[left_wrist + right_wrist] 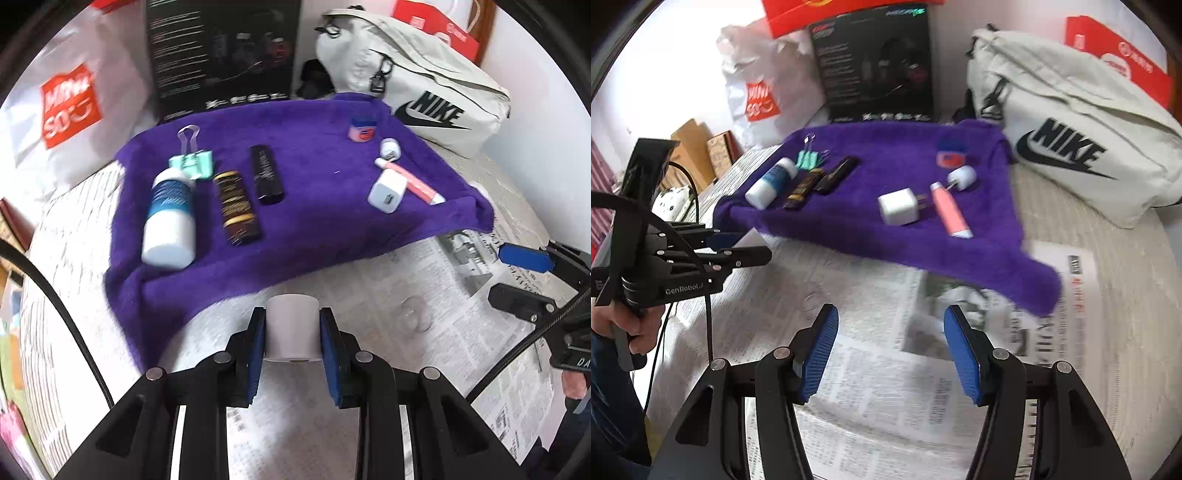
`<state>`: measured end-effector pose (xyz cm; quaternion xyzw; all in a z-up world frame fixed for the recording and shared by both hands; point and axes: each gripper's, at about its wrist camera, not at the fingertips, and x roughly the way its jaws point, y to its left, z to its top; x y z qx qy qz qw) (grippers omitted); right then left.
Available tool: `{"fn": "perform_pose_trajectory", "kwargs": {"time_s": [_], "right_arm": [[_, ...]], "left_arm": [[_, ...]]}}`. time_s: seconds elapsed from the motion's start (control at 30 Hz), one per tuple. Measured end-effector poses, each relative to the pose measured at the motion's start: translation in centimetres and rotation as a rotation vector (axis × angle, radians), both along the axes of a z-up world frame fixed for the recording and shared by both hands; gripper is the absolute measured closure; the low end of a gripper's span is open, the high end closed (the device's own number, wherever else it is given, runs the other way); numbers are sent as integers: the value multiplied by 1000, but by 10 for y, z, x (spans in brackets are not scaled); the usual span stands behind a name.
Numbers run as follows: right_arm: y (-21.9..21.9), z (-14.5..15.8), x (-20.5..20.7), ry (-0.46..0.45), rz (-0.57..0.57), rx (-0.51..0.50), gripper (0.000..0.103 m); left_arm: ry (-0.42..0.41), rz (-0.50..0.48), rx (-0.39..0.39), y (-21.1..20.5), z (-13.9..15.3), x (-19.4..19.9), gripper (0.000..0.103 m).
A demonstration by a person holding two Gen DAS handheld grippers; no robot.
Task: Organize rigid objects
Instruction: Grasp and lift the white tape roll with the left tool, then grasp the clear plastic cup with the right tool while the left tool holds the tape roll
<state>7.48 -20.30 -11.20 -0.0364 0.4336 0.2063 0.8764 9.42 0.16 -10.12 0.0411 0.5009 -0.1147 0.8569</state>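
My left gripper (291, 325) is shut on a small white cylinder (291, 328), held over the newspaper just in front of the purple towel (314, 229). On the towel's left lie a white bottle with a blue label (170, 218), a mint binder clip (192, 160), a brown-and-gold tube (236, 206) and a black tube (266, 174). On its right lie a white charger plug (899, 206), a pink tube (950, 211), a white cap (964, 177) and a small blue-lidded jar (951, 157). My right gripper (890, 332) is open over the newspaper with nothing between its fingers.
Newspaper (871, 369) covers the table. Behind the towel stand a black box (873, 62), a white shopping bag (757, 85) and a pale Nike bag (1071, 133), with red boxes (1115, 62) at the back. A hand (639, 328) holds the left gripper's handle.
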Motion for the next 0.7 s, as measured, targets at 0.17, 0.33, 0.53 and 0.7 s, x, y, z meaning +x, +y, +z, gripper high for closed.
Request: {"fn": "perform_pose_trajectory", "kwargs": {"time_s": [0.17, 0.33, 0.53, 0.7], "right_arm": [[22, -10, -3, -7, 57, -12, 44], [35, -19, -3, 2, 89, -17, 44], [46, -20, -5, -17, 114, -13, 44], [53, -25, -3, -26, 126, -22, 44]], "left_arm": [[13, 46, 17, 12, -10, -8, 76], [13, 68, 1, 23, -14, -11, 76], [3, 83, -38, 31, -15, -14, 76], [-11, 92, -48, 32, -14, -16, 76]]}}
